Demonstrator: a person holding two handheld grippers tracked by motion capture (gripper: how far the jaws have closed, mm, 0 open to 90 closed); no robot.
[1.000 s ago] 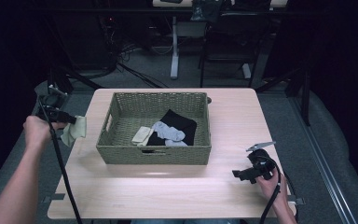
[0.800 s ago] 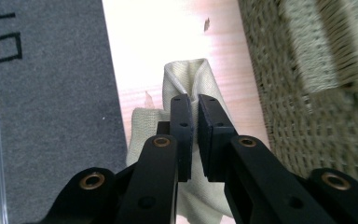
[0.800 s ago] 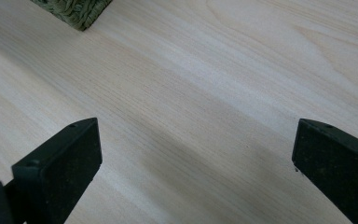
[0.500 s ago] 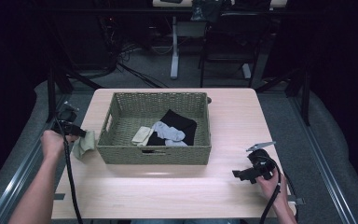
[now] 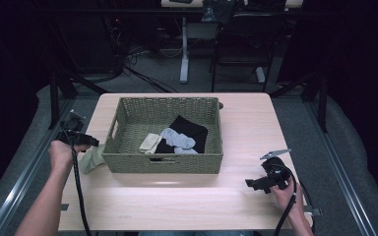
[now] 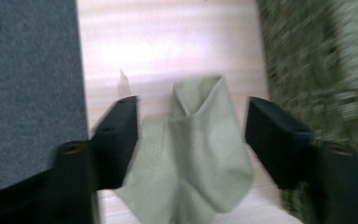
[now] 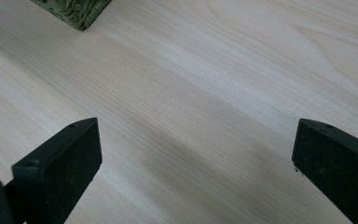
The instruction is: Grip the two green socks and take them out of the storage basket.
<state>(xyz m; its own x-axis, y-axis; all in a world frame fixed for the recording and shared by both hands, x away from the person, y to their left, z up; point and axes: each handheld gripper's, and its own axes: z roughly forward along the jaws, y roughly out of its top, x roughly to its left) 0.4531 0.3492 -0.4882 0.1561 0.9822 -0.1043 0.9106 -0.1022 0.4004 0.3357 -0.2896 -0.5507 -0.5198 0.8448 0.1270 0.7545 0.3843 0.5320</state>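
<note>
Pale green sock [image 6: 191, 158], olive woven basket [image 5: 162, 162], light woodgrain table [image 5: 246, 128], black fingers [image 6: 116, 140]

My left gripper [image 5: 91, 142] has only a narrow strip between the basket [image 5: 162, 162] wall and the table [image 5: 177, 206] edge, I think. In front of the basket the table lies bare, so my right gripper [image 5: 251, 184] can pass freely.

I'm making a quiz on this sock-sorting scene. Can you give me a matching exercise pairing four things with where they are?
Things:
1. pale green sock
2. black garment
3. woven wicker basket
4. right gripper

Places:
A. inside the basket, toward its right side
B. on the bare wood near the table's front right
C. on the table, left of the basket, between open jaws
D. middle of the light wooden table

Pairs: 1-C, 2-A, 3-D, 4-B
</note>
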